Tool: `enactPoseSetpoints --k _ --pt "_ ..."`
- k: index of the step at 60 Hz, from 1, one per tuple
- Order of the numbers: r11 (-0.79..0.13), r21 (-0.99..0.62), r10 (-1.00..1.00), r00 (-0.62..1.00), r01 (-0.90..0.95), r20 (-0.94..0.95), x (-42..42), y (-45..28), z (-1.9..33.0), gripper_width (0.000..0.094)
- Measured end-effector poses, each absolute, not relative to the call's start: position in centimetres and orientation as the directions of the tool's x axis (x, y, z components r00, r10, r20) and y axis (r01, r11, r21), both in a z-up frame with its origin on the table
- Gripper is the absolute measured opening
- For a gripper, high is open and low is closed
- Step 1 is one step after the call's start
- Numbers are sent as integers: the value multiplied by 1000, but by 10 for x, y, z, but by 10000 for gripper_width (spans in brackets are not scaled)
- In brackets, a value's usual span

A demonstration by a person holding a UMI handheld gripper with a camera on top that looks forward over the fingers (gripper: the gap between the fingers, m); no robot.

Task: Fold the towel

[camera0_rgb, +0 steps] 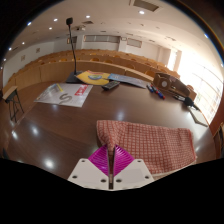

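Note:
A red-and-white checked towel (150, 142) lies on the dark glossy table (55, 125), spread out ahead and to the right of my fingers. My gripper (109, 153) is shut, its magenta pads (100, 160) pressed together on the towel's near left edge, which rises between them. The rest of the towel lies flat with its far edge running away to the right.
A white printed sheet (65, 94) lies on the table to the far left. A yellow and grey object (97, 76) sits farther back, and a brown guitar-like object (172, 87) rests at the far right. A microphone stand (71, 40) rises at the back.

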State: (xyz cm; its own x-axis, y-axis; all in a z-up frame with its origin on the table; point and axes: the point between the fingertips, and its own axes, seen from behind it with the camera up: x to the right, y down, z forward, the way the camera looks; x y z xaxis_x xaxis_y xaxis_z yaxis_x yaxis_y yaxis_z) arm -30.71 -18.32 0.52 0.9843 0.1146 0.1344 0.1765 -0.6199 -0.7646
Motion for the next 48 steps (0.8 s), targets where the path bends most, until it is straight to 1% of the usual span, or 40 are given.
enactPoseSetpoints --k 4,9,14,18,21,23,25,28,31,34,36,38,40,42,43,44,46,48 --pt "-614 -785 147 989 85 -8 -334 -189 28 28" --pt "-580 -815 179 972 -21 -153 -348 -193 78 30" --pt "-533 -836 188 946 -129 -266 -333 -190 129 35" --pt "-508 -843 159 942 -180 -297 -306 -183 149 37" --pt "-497 -847 130 948 -191 -290 -273 -175 148 38" --pt "-495 -848 103 957 -187 -271 -250 -170 141 39" --pt "-506 -844 71 966 -178 -247 -228 -166 129 40" --pt "-531 -829 30 974 -175 -225 -194 -163 105 70" --pt "-552 -819 7 981 -157 -193 -173 -159 85 147" --pt "-575 -809 -18 990 -126 -141 -144 -159 67 278" --pt "-581 -807 -45 994 -105 -97 -123 -161 59 404" --pt "-584 -807 -69 996 -89 -60 -106 -162 55 555" --pt "-586 -807 -81 996 -76 -35 -90 -164 54 699" --pt "-585 -808 -88 996 -67 -19 -82 -169 55 818" --pt "-585 -809 -92 996 -64 -13 -79 -171 56 857" --pt "-583 -810 -97 995 -62 -7 -75 -173 58 864" --pt "-582 -812 -91 996 -55 -2 -74 -178 63 841" --pt "-583 -811 -87 996 -46 6 -73 -183 67 850"
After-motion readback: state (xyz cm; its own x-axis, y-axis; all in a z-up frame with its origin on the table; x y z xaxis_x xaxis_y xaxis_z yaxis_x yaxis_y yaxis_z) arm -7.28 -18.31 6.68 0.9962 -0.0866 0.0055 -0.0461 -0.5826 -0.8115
